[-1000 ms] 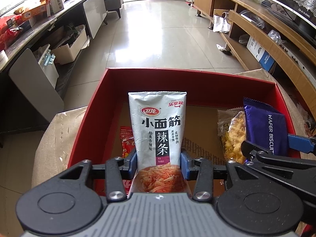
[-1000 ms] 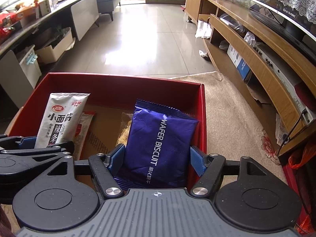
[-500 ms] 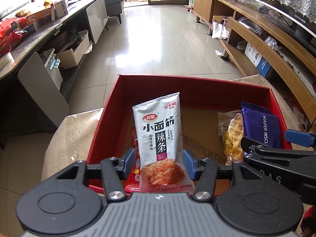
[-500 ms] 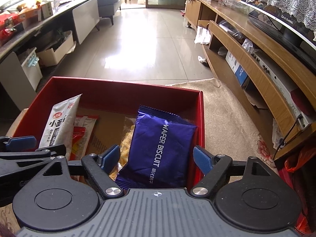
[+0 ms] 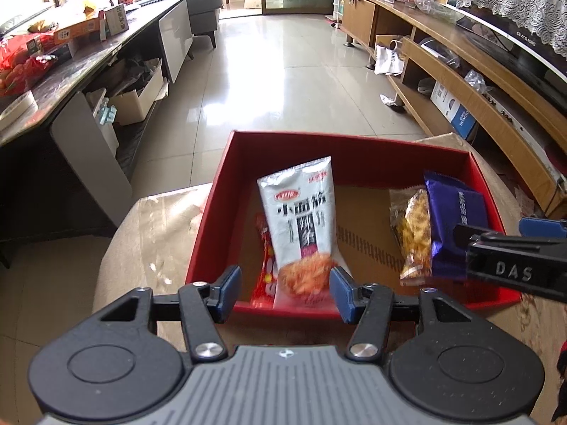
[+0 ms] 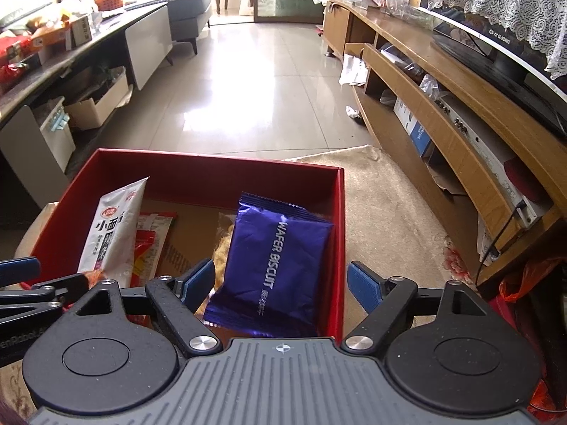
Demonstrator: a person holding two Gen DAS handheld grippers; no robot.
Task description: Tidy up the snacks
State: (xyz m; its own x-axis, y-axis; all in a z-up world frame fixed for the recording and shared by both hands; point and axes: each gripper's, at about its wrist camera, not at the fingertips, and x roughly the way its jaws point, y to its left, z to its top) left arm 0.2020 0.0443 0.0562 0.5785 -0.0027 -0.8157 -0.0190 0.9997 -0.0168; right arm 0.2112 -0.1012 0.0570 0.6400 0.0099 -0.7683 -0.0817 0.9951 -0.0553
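A red box (image 5: 205, 226) sits on a beige-covered table. Inside it, a white spicy-strip packet (image 5: 301, 212) stands tilted and blurred over a red packet (image 5: 265, 248). My left gripper (image 5: 285, 290) hangs open at the box's near rim, its pads either side of the packet's bottom end without pressing on it. At the box's right side, a purple wafer biscuit packet (image 6: 276, 258) lies on a clear bag of yellow snacks (image 6: 221, 248). My right gripper (image 6: 281, 281) is open above the purple packet's near end, pads well apart from it.
The beige tablecloth (image 6: 382, 219) stretches to the right of the box. A long wooden TV stand (image 6: 443, 117) runs along the right. A dark counter (image 5: 71, 71) with boxes on it runs along the left. Tiled floor lies beyond the table's far edge.
Both grippers have opened, let go of their packets and drawn back and up. The white packet now tips inside the box. The purple packet has settled onto the yellow snack bag.
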